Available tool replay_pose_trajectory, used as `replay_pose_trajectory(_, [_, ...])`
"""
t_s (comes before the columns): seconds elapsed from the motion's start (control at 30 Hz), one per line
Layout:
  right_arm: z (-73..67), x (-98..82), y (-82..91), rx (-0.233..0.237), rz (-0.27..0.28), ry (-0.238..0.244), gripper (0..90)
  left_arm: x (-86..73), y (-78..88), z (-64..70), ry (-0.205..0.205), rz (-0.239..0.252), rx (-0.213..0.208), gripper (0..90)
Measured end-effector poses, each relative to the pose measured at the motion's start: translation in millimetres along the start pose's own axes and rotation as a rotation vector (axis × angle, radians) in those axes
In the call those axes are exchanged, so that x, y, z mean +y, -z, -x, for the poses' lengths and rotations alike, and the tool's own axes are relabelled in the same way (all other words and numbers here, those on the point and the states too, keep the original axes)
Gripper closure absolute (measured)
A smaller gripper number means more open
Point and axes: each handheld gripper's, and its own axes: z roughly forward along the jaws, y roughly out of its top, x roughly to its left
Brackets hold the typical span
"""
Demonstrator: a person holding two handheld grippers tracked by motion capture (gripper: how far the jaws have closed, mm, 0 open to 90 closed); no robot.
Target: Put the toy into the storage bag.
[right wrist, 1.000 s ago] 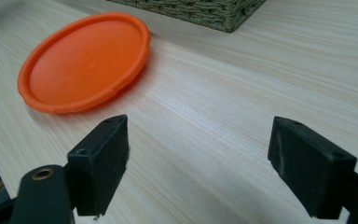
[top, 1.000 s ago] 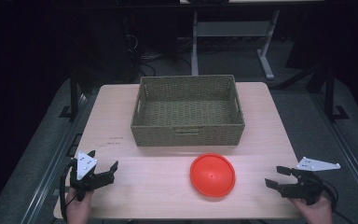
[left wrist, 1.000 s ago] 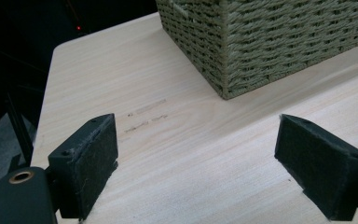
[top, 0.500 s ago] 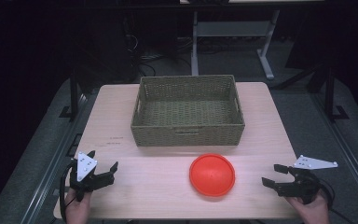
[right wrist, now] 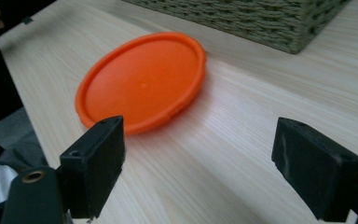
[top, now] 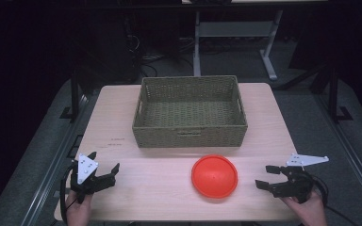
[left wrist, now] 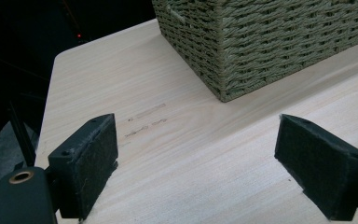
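An orange round plate (top: 214,176) lies upside down on the wooden table (top: 160,186), just in front of a woven green basket (top: 190,112). My right gripper (top: 269,176) is open at the table's front right, a short way right of the plate, jaws pointing toward it. In the right gripper view the plate (right wrist: 142,79) lies just beyond the open jaws (right wrist: 196,163), nothing between them. My left gripper (top: 104,167) rests open at the front left corner. In the left gripper view its jaws (left wrist: 196,163) are wide apart over bare wood, with the basket's corner (left wrist: 242,42) ahead.
The basket looks empty and takes up the table's far middle. Faint pencil marks (left wrist: 144,119) sit on the wood left of it. Dark floor, cables and a metal stand leg (top: 268,61) lie beyond the table. A hand (top: 78,212) holds each gripper at the front edge.
My right gripper has edged left toward the orange plate. The left gripper has stayed where it was.
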Motion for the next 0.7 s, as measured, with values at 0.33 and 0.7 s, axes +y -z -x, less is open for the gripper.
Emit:
replay_pose_trajectory(0.33, [-6.5,26.9,-17.3,0.032,-0.063,0.007,16.8,0.0,-0.3,-0.3,0.0,0.003,0.005,12.7])
replay_pose_trajectory(0.7, [-5.6,51.1,-35.5,0.072,-0.103,-0.008,16.9,0.7,-1.1,1.2,-0.009,0.007,-0.002,12.7])
